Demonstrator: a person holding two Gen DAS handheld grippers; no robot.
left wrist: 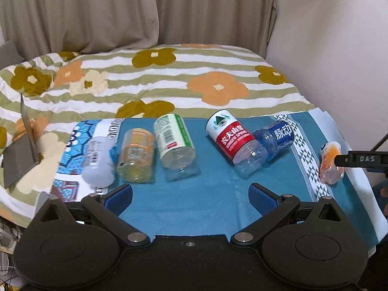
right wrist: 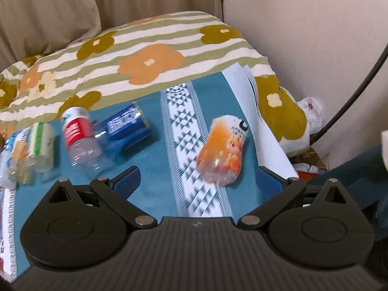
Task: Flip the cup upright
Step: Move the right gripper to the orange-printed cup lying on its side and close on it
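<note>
Right wrist view shows your right gripper [right wrist: 197,181] spread wide and holding nothing, with the orange cup [right wrist: 222,150] lying on its side just beyond the fingertips on the teal cloth [right wrist: 155,189]. Your left gripper [left wrist: 190,194] is also spread and holds nothing. Farther along the cloth, the blue cup [left wrist: 275,139] reads 脉动; the red-label cup [left wrist: 234,140] touches it.

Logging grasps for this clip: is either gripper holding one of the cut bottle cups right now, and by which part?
Nothing is held. The left gripper and the right gripper are both open, with only the blue cloth between their fingers.
</note>
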